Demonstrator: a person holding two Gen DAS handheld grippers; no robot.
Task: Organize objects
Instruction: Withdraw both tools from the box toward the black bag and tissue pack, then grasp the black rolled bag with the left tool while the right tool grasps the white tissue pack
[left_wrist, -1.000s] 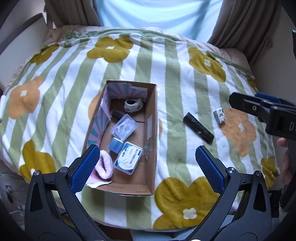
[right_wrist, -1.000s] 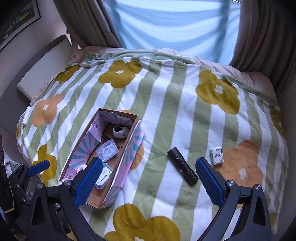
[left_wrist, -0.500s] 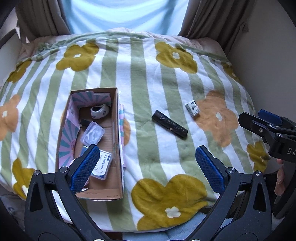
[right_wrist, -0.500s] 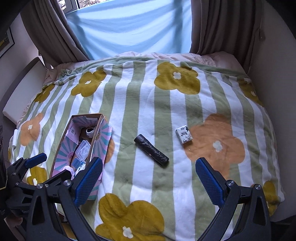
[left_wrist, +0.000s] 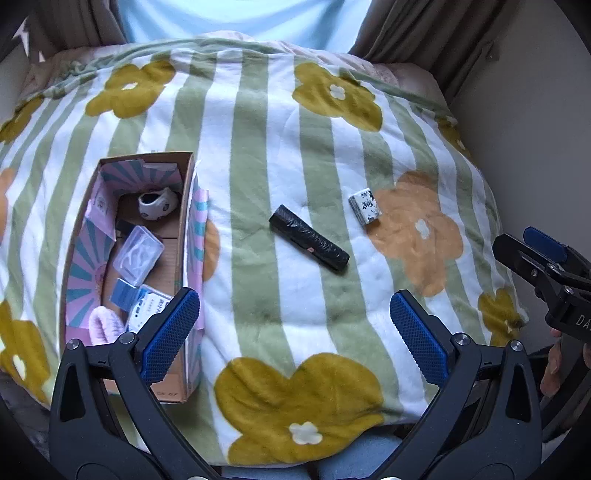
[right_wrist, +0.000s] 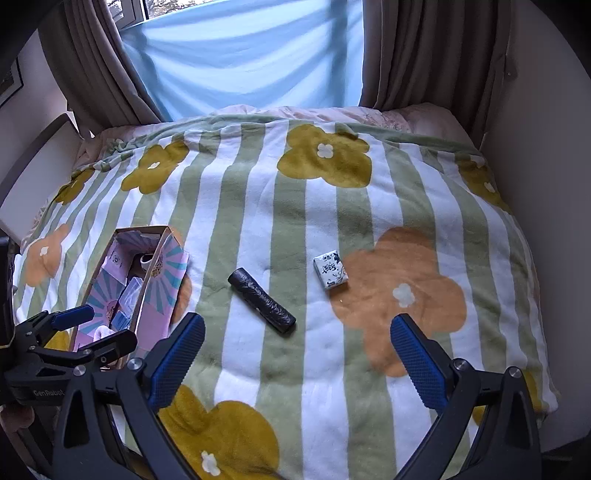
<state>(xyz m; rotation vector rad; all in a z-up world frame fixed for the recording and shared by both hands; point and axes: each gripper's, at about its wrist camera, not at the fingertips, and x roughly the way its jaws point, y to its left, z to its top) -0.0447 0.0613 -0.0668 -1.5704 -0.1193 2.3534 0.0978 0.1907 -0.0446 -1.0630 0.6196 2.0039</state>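
I see a green-and-white striped blanket (right_wrist: 295, 229) with mustard and orange flowers; black roll (right_wrist: 261, 301); white, dark-printed packet (right_wrist: 331, 270); pink-and-teal sunburst box (left_wrist: 184, 236).

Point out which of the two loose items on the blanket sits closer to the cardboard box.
The black roll, long and dark, lies nearer the cardboard box; the small white printed packet lies farther right, at the orange flower's edge.

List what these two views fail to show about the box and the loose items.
- Cardboard box contents, right wrist view: mostly hidden by its near wall and the left gripper.
- Box's near end, left wrist view: covered by the left gripper.
- White packet: print too small to read.
- Black roll: underside hidden.
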